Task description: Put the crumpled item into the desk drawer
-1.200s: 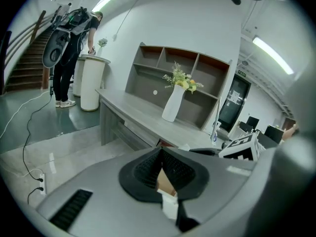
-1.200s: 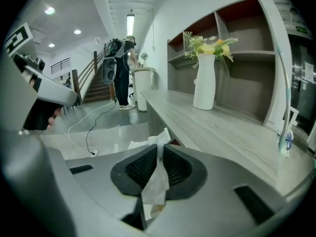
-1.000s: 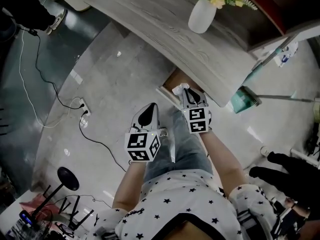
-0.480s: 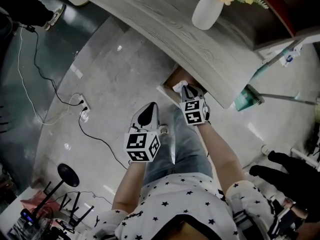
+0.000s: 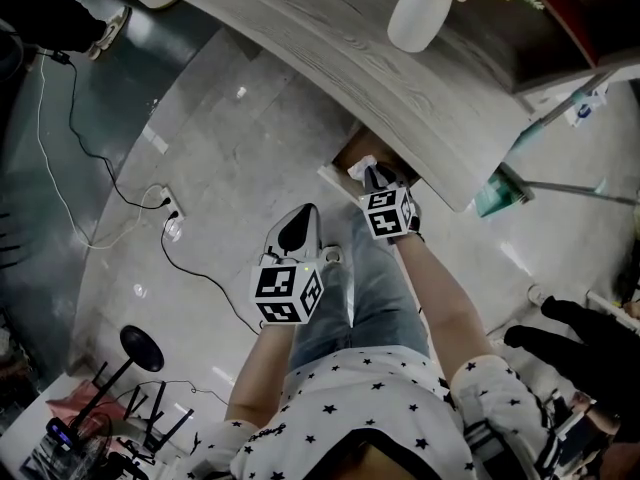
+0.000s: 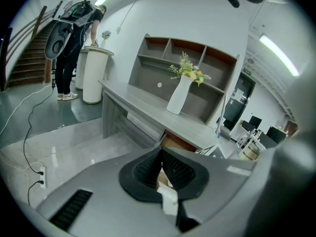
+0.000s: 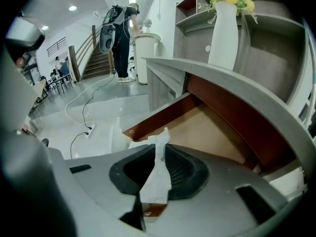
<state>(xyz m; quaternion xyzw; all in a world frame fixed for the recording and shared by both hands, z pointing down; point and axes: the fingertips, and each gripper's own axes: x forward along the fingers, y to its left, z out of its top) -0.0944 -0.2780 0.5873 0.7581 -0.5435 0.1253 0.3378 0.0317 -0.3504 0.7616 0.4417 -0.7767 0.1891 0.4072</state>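
The crumpled white paper [image 5: 358, 171] [image 7: 157, 174] sits between the pads of my right gripper [image 5: 375, 176] [image 7: 160, 154], with its top poking out past the tips. These jaws have just been opening, and the paper still stands pinched between them. The gripper hangs over the front edge of the open desk drawer [image 5: 350, 156] [image 7: 207, 127], whose brown inside lies just under the grey desk top [image 5: 330, 38]. My left gripper [image 5: 295, 230] [image 6: 161, 164] hovers lower left above the floor. Its jaws are together and hold nothing, and it points toward the drawer.
A white vase of flowers [image 5: 418, 13] [image 7: 223, 28] stands on the desk above the drawer. A power strip and cables [image 5: 170, 223] lie on the floor at left. A person with a backpack [image 7: 121, 33] stands far back by a white column.
My right gripper has moved with the paper toward the drawer, now at its front edge. The left gripper has stayed in place.
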